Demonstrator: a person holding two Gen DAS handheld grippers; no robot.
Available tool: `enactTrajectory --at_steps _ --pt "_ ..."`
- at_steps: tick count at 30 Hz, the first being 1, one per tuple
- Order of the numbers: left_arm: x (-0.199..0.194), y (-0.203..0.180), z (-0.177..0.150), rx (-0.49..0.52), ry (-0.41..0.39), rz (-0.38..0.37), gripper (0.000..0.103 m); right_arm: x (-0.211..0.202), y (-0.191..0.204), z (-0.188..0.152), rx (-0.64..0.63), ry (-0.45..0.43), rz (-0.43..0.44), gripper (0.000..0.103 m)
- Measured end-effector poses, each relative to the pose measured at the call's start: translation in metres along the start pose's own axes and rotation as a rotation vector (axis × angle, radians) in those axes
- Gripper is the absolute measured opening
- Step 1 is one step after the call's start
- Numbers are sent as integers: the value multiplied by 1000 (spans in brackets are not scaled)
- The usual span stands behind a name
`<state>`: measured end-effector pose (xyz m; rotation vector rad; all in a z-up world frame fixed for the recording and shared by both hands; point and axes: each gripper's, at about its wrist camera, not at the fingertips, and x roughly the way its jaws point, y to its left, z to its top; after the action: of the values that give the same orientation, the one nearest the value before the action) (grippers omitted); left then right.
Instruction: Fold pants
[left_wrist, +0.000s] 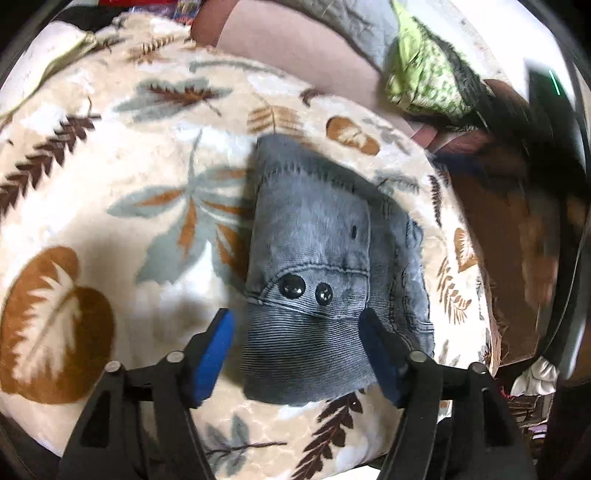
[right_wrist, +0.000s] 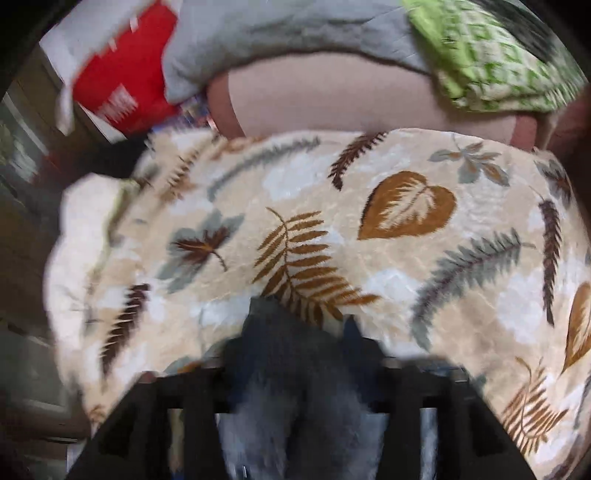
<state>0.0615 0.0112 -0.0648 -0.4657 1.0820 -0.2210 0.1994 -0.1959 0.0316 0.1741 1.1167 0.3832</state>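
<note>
Grey denim pants (left_wrist: 317, 236) lie folded into a small stack on a leaf-print blanket (left_wrist: 110, 177), waistband and two dark snaps nearest the camera. My left gripper (left_wrist: 297, 343) hovers over the waistband, open. Its left blue pad (left_wrist: 218, 350) is just off the cloth's edge and its right blue pad (left_wrist: 380, 354) is above the cloth. In the blurred right wrist view, my right gripper (right_wrist: 295, 339) has its dark fingers spread wide, with a dark grey piece of the pants (right_wrist: 288, 369) showing between and below them. No pad visibly presses on the cloth.
A green patterned cloth (left_wrist: 424, 74) and a grey cloth (right_wrist: 277, 33) lie on a pink surface (right_wrist: 351, 99) beyond the blanket. A red box (right_wrist: 125, 74) stands at the far left. Brown furniture (left_wrist: 517, 258) borders the blanket on the right.
</note>
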Motion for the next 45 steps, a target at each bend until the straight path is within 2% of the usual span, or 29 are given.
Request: enactTrajectory --at_steps 4,7,10,12,15,18,22,24,27,28,31,34,37,41,45 --pt "-11 21 9 -29 -35 -3 78 -26 -75 -53 141 -11 105 67" --pt "-4 37 18 -87 -14 1 78 -21 -126 -94 262 24 127 67" --pt "0 41 24 -133 -3 -26 78 -6 -157 -129 357 58 206 67" --pt "0 35 22 -111 -16 14 78 -1 -161 -142 372 50 224 67" --pt "-5 15 13 -5 -57 118 78 -2 -155 -156 364 19 227 67" --pt "-9 -2 2 81 -103 198 78 -10 -129 -164 302 -17 213 67" --pt "-4 -13 -7 135 -105 240 78 -18 -90 -170 207 -56 258 67" --pt "5 -17 -12 155 -84 252 78 -13 -74 -173 164 -44 270 67" --pt "24 -22 -21 205 -39 300 79 19 -69 -185 146 76 179 67" --pt "23 -24 -23 218 -59 309 79 20 -69 -186 144 66 177 67" --pt "18 -25 -19 232 -59 313 79 6 -63 -179 130 72 153 67" --pt "7 -25 -14 226 -78 308 79 -18 -60 -167 93 12 152 67" --pt "-1 -27 -6 225 -105 315 79 -30 -78 -154 131 -21 141 67" --pt "-1 -27 2 222 -115 319 79 -27 -111 -147 211 -11 123 67" --pt "3 -19 9 191 -104 269 79 -15 -133 -148 247 14 157 67"
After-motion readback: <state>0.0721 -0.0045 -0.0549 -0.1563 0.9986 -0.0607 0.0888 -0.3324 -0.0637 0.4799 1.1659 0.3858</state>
